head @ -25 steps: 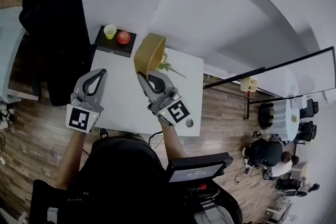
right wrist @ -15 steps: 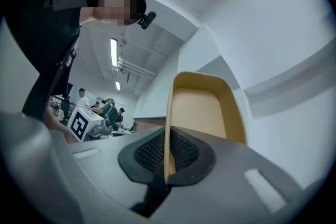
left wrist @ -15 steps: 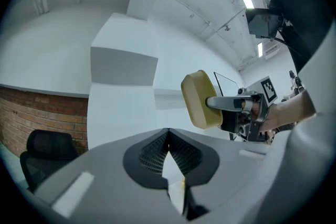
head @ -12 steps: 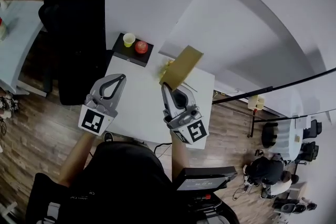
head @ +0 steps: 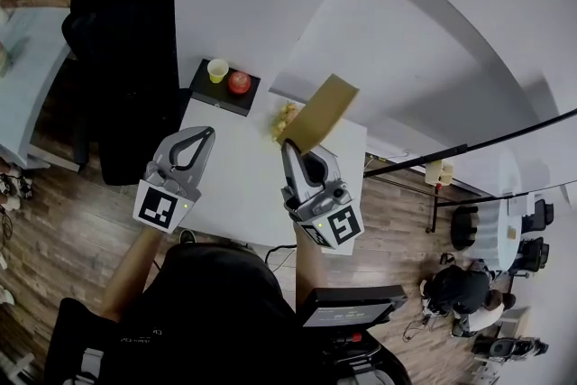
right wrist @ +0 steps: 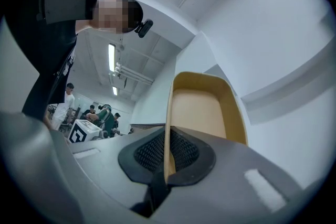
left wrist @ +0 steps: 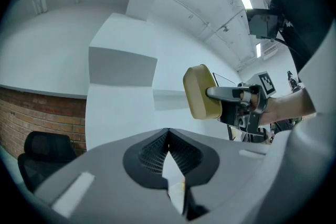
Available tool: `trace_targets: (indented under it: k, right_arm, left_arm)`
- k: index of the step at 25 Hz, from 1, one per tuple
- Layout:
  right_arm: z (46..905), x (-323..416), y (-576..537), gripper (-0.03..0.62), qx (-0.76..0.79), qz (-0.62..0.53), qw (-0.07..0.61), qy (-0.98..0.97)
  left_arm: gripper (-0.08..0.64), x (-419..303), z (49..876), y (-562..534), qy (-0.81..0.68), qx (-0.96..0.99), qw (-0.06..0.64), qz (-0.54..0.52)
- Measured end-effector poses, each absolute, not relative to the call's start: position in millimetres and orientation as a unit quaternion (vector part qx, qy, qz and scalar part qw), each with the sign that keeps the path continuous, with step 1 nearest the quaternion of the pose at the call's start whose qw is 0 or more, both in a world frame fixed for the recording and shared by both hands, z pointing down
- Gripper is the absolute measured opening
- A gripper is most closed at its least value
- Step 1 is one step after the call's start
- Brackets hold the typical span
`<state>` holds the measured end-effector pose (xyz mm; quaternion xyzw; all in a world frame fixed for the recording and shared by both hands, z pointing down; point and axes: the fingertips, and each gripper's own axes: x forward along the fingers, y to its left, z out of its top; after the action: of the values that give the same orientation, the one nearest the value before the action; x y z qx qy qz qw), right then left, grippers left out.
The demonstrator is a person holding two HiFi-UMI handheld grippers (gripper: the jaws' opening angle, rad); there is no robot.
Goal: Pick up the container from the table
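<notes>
container (head: 323, 108), tan and open-topped, is hanging tilted above the white table (head: 236, 180), one thin side wall pinched edge-on in the closed right gripper (head: 290, 151). left gripper (head: 207, 134) is hovering alongside, jaws together on nothing. judgement: a single-wall pinch is bearing the whole load, so lifting slowly with a steady wrist, clear of the wall behind, is serving best. right gripper view is showing the wall seated deep between the pads and an empty interior; head view alone is showing the table, plus cup (head: 217, 69) and apple (head: 239, 82) on a dark tray (head: 216, 95).
</notes>
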<state>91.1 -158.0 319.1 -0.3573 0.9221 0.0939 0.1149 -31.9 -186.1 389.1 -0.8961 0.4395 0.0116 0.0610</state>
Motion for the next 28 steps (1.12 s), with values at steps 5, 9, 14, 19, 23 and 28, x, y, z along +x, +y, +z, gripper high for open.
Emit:
trace_targets:
  k: [5, 9, 14, 19, 23, 28]
  right_arm:
    - [313, 97, -160, 0.021, -0.364, 0.096, 0.122, 0.918]
    - [312, 96, -166, 0.021, -0.364, 0.094, 0.12, 0.919]
    - [308, 92, -173, 0.021, -0.361, 0.096, 0.123, 0.919]
    - [302, 90, -182, 0.021, -0.356, 0.102, 0.126, 0.92]
    - [301, 81, -185, 0.021, -0.35, 0.104, 0.127, 0.922]
    - [300, 79, -190, 0.021, -0.349, 0.11, 0.127, 0.922]
  left_arm:
    - [-0.003, -28, 389, -190, 0.434, -0.899, 0.06, 0.017]
    - [-0.003, -30, 392, -195, 0.435, -0.899, 0.055, 0.015]
    - [-0.003, -34, 392, -202, 0.438, -0.898, 0.051, 0.016]
    - [-0.003, -35, 392, -212, 0.438, -0.897, 0.053, 0.014]
    - [-0.003, -44, 393, -210, 0.445, -0.894, 0.049, 0.016]
    - [-0.003, -47, 395, -215, 0.446, -0.894, 0.04, 0.017]
